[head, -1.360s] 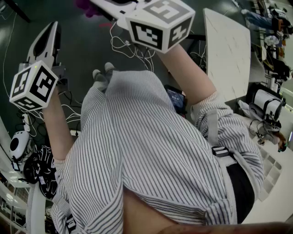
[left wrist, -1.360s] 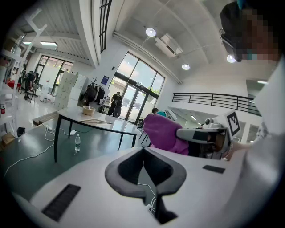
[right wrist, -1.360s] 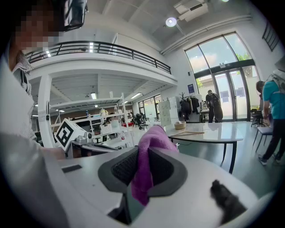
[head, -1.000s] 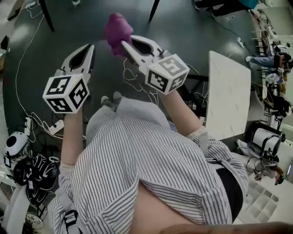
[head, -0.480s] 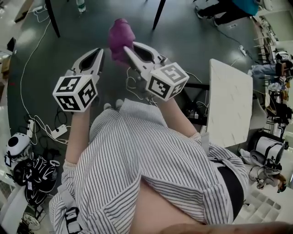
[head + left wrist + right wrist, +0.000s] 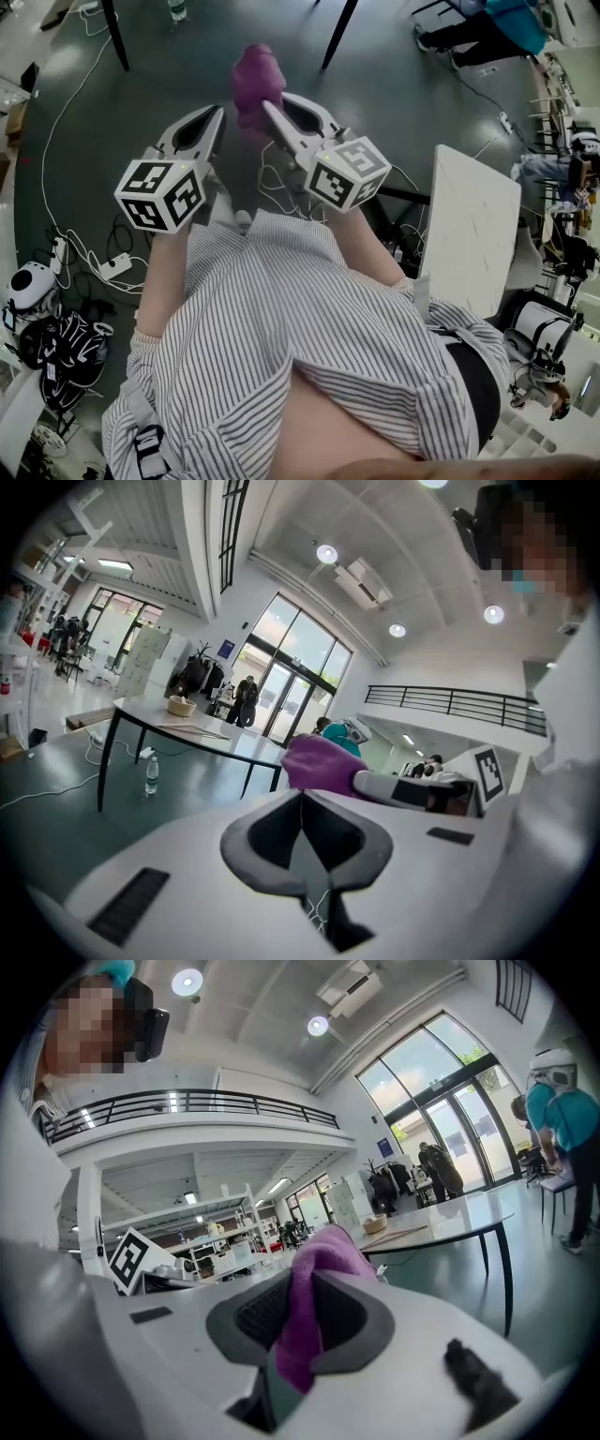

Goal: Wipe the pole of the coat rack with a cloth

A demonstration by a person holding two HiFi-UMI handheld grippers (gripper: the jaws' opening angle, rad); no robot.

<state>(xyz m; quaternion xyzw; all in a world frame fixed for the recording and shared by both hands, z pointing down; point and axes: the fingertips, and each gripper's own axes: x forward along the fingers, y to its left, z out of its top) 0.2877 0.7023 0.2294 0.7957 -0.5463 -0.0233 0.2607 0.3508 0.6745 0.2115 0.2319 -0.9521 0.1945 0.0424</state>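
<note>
A purple cloth (image 6: 255, 79) bunches out past the tips of my right gripper (image 6: 267, 105), which is shut on it. In the right gripper view the cloth (image 6: 323, 1252) is pinched between the grey pads and hangs down through the gripper (image 6: 302, 1283). My left gripper (image 6: 214, 114) is held just left of the right one, its jaws shut on nothing (image 6: 302, 794). From the left gripper view the cloth (image 6: 317, 760) and the right gripper's body (image 6: 403, 790) show close on the right. Both grippers are held over the dark floor. No coat rack pole shows near either gripper.
A white table (image 6: 473, 225) stands to the right. Cables and a power strip (image 6: 111, 267) trail on the floor at the left, with helmets (image 6: 52, 352) below them. A dark-legged table (image 6: 187, 728) with a bottle (image 6: 151, 773) under it stands ahead. A person (image 6: 487, 23) sits far right.
Both grippers have come closer together and moved forward, away from the body. The purple cloth has stayed clamped in the right gripper throughout.
</note>
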